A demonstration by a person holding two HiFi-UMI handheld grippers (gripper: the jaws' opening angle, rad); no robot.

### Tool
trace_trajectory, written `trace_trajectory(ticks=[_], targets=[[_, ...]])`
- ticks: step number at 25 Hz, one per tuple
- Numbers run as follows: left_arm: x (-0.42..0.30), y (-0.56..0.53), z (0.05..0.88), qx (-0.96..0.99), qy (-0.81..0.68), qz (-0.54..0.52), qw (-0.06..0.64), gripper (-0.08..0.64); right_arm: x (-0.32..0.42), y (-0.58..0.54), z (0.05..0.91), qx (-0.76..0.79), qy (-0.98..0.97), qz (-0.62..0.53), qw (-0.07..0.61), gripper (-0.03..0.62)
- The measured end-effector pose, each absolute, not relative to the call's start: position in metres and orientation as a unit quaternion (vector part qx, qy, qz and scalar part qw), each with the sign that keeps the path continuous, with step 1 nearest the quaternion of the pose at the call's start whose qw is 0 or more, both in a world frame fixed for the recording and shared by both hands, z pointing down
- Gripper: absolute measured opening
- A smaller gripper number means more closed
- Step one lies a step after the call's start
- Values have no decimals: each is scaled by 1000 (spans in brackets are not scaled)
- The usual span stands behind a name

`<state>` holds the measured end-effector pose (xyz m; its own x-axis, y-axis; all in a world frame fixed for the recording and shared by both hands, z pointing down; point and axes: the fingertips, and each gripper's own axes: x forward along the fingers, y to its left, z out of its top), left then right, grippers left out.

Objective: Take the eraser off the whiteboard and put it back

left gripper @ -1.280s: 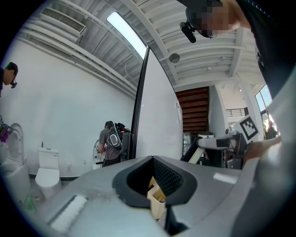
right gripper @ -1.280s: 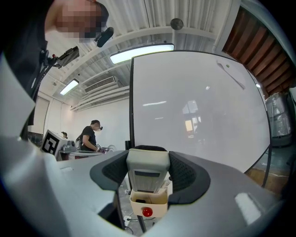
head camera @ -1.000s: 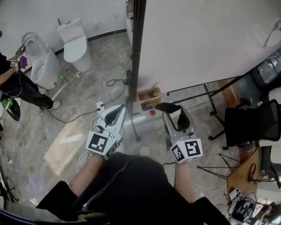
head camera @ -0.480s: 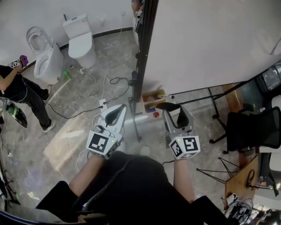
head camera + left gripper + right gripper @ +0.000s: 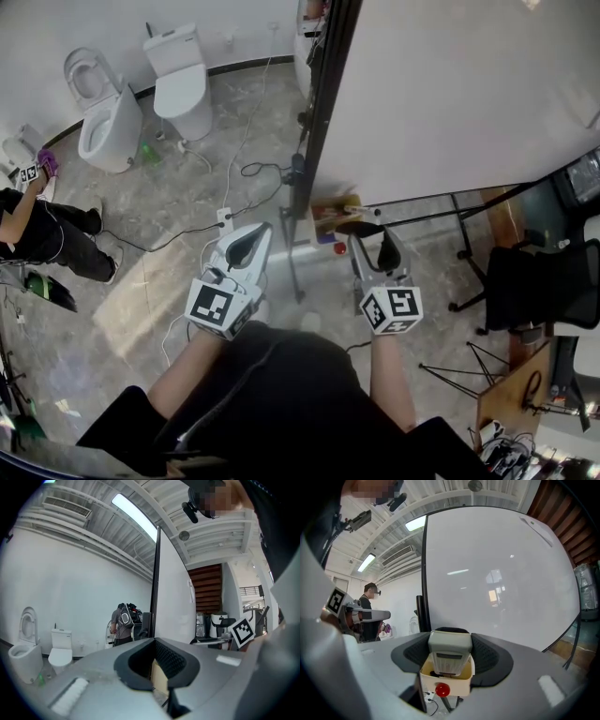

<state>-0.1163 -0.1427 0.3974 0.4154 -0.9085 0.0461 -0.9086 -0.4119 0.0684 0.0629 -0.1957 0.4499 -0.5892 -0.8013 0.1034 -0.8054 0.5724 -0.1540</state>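
Eraser (image 5: 450, 651) pinched in my right gripper (image 5: 450, 660) above a cream tray (image 5: 461, 685) of markers beside the whiteboard (image 5: 501, 583); left gripper (image 5: 155, 670) pressed together, empty.

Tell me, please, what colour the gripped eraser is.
The eraser is light grey, clearest in right gripper view.

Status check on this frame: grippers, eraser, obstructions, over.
Left gripper shut, empty. Right gripper shut on grey block eraser, before white whiteboard. Cream tray beneath; nothing between.

Grey marbled floor (image 5: 141, 281): toilet (image 5: 183, 80), second toilet (image 5: 103, 127), black cables (image 5: 246, 172), white power strip (image 5: 225, 220)
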Motion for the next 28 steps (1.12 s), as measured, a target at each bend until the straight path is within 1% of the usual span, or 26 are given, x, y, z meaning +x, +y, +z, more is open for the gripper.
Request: trace_trajectory(ticks=[18, 22, 28], targets=[[-125, -146, 398, 830, -557, 1, 43, 6, 58, -209, 474, 450, -887, 99, 37, 272], [-128, -146, 399, 833, -553, 16, 25, 6, 58, -211, 481, 454, -884, 101, 43, 272], [-131, -148, 398, 826, -562, 5, 39, 6, 56, -215, 486, 452, -885, 102, 50, 272]])
